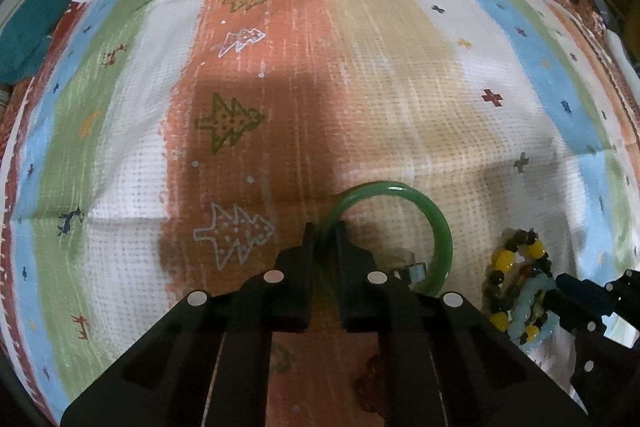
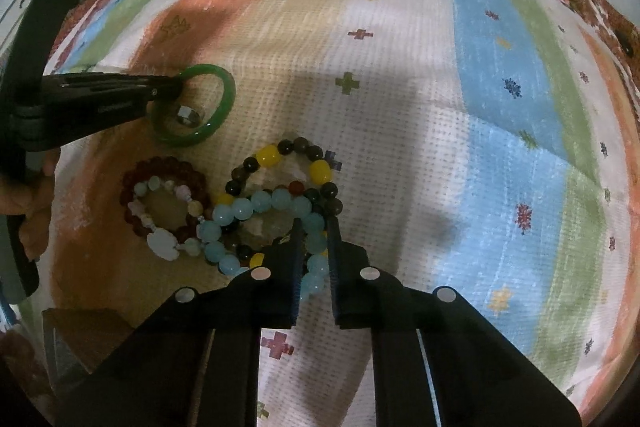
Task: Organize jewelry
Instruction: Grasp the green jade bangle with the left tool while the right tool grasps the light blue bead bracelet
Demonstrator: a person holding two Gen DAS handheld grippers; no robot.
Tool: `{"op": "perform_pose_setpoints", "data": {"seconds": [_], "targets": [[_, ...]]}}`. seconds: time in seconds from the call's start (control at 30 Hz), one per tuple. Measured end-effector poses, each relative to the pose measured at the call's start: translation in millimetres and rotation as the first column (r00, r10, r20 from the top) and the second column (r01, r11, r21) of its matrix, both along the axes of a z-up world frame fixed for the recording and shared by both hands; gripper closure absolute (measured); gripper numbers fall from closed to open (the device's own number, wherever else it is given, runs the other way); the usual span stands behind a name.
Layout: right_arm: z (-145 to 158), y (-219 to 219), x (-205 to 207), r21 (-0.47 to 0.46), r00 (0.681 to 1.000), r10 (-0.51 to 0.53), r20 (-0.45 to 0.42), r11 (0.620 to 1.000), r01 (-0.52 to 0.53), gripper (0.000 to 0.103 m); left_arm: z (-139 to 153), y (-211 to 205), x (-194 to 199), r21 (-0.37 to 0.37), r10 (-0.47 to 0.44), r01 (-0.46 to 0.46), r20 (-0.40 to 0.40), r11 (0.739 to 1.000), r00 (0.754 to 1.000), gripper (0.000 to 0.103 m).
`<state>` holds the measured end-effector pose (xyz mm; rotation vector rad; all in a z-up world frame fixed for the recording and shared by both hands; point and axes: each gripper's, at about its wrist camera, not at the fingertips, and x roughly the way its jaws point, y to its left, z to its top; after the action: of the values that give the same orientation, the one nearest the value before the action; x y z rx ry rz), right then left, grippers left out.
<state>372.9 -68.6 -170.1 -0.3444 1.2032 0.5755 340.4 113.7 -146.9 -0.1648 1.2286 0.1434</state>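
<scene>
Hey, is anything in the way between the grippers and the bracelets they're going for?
Nothing visible. The left gripper is shut on the green bangle, and the right gripper is shut on the light blue bead bracelet, which lies tangled over the yellow and dark bead bracelet.

Green bangle (image 1: 436, 223): glossy, smooth, jade-like. Pale blue bead bracelet (image 2: 256, 205): polished, translucent. Striped mat (image 1: 360, 67): woven, matt, coarse.

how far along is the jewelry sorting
Nothing looks sorted yet. In hand: the left gripper is shut on the green bangle, and the right gripper is shut on the light blue bead bracelet. Left: the yellow and dark bead bracelet tangled with it, and the dark red and pale bracelets lying on the cloth.
</scene>
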Motion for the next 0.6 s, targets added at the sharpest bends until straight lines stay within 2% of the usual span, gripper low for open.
{"op": "perform_pose_setpoints", "data": {"seconds": [0.23,0.6], "targets": [[22,-1,-11,0.009,0.997,0.012,0.073,1.000,-0.012,0.091,23,-4,-10,0.028,0.012,-0.013,0.038,1.000,0.999,0.096],[49,-3,-19,0.044,0.992,-0.004,0.130,0.999,-0.002,0.091,49,-5,-35,0.074,0.015,-0.021,0.077,0.997,0.997,0.096]]}}
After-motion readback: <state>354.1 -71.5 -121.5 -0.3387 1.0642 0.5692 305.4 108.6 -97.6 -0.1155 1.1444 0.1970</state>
